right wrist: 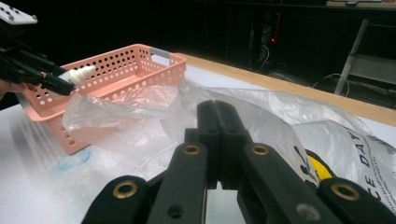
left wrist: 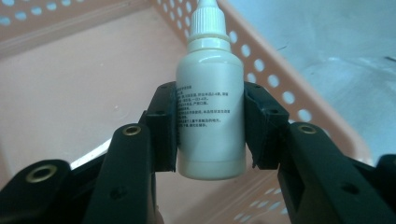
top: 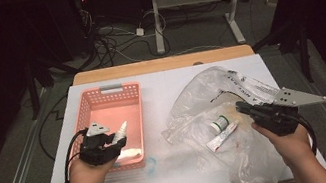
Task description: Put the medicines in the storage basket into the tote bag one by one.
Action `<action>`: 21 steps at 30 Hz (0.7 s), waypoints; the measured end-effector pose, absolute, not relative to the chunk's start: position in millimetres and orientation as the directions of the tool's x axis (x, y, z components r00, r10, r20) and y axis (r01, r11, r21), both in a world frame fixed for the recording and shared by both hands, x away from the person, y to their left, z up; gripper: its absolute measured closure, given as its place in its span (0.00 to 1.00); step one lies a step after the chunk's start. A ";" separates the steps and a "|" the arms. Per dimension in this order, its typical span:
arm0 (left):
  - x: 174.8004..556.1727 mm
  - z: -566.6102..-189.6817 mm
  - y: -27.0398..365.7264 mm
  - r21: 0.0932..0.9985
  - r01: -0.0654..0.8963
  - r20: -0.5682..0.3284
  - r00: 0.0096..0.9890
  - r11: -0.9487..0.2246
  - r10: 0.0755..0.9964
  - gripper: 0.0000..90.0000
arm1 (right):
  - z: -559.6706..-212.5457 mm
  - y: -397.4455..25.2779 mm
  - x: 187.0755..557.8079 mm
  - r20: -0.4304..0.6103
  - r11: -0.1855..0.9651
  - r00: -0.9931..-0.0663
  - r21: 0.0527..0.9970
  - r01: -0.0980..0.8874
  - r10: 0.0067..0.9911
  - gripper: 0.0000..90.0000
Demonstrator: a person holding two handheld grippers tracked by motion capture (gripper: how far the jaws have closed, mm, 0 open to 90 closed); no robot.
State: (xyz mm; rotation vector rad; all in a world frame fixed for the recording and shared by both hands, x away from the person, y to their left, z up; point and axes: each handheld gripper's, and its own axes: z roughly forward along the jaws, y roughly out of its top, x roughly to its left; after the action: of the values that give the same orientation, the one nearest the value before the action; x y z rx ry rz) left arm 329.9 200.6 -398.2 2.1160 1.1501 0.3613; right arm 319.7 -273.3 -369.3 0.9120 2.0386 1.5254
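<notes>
A white dropper bottle (left wrist: 209, 56) stands upright between the pads of my left gripper (left wrist: 210, 126), which is shut on its body. In the high view my left gripper (top: 115, 141) holds the bottle (top: 120, 131) over the right side of a pink perforated basket (top: 101, 98). My right gripper (top: 241, 106) lies on a crumpled clear plastic bag (top: 201, 90), jaws together on its film. In the right gripper view, these jaws (right wrist: 217, 107) are pressed shut against the bag (right wrist: 280, 121). Inside the bag lie a small round jar (top: 218, 124) and a white tube (top: 223, 135).
A white item (top: 130, 153) lies in the basket's near right corner. A blue ring (top: 150, 164) is on the white tabletop (top: 159, 82) just in front of the basket. The bag spreads over the table's right half to its front edge.
</notes>
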 end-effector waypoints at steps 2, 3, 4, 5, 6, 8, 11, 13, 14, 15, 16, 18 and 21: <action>328.0 -393.5 196.3 0.694 0.612 -0.073 0.583 -0.378 0.809 0.65 | -369.3 -273.3 319.8 0.046 0.174 -0.688 0.953 0.247 0.724 1.00; 326.7 -391.0 193.6 0.699 0.605 -0.073 0.590 -0.381 0.804 0.65 | -369.4 -273.4 319.9 0.048 0.173 -0.687 0.953 0.248 0.725 1.00; 325.2 -388.6 190.7 0.704 0.597 -0.070 0.598 -0.385 0.799 0.65 | -369.4 -273.5 320.1 0.048 0.172 -0.686 0.953 0.249 0.726 1.00; 323.7 -386.5 187.6 0.709 0.588 -0.067 0.605 -0.389 0.793 0.65 | -369.5 -273.5 320.3 0.048 0.172 -0.686 0.953 0.248 0.726 1.00; 321.9 -384.6 184.2 0.716 0.580 -0.069 0.613 -0.388 0.787 0.65 | -369.6 -273.4 320.3 0.049 0.171 -0.687 0.953 0.249 0.725 1.00; 318.5 -381.5 177.8 0.724 0.566 -0.074 0.632 -0.394 0.772 0.65 | -369.7 -273.1 320.3 0.045 0.174 -0.689 0.954 0.246 0.723 1.00; 313.2 -379.4 168.1 0.731 0.549 -0.075 0.656 -0.406 0.751 0.65 | -369.7 -272.9 320.3 0.045 0.174 -0.690 0.954 0.244 0.722 1.00; 309.6 -380.0 162.1 0.734 0.540 -0.074 0.667 -0.413 0.741 0.65 | -369.6 -272.9 320.0 0.046 0.173 -0.690 0.954 0.245 0.723 1.00; 307.6 -380.1 159.5 0.733 0.537 -0.075 0.674 -0.418 0.735 0.65 | -369.4 -273.0 319.9 0.046 0.172 -0.691 0.955 0.243 0.722 1.00; 305.2 -380.2 156.6 0.735 0.531 -0.076 0.683 -0.422 0.727 0.65 | -369.3 -273.0 319.7 0.047 0.170 -0.690 0.955 0.244 0.723 1.00; 302.7 -380.0 153.7 0.734 0.525 -0.071 0.691 -0.431 0.720 0.65 | -369.1 -273.2 319.7 0.045 0.170 -0.689 0.955 0.242 0.723 1.00; 298.2 -380.4 147.8 0.735 0.514 -0.068 0.706 -0.443 0.705 0.65 | -369.0 -273.4 319.4 0.048 0.167 -0.687 0.955 0.244 0.725 1.00; 292.2 -383.1 138.9 0.729 0.506 -0.071 0.725 -0.461 0.685 0.65 | -369.3 -273.5 319.6 0.048 0.166 -0.689 0.956 0.241 0.723 1.00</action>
State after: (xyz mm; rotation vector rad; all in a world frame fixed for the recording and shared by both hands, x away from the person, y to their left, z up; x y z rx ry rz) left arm 292.2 138.9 -383.1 2.1598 0.8974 0.2986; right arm 319.6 -273.5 -369.3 0.9123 2.0285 1.5385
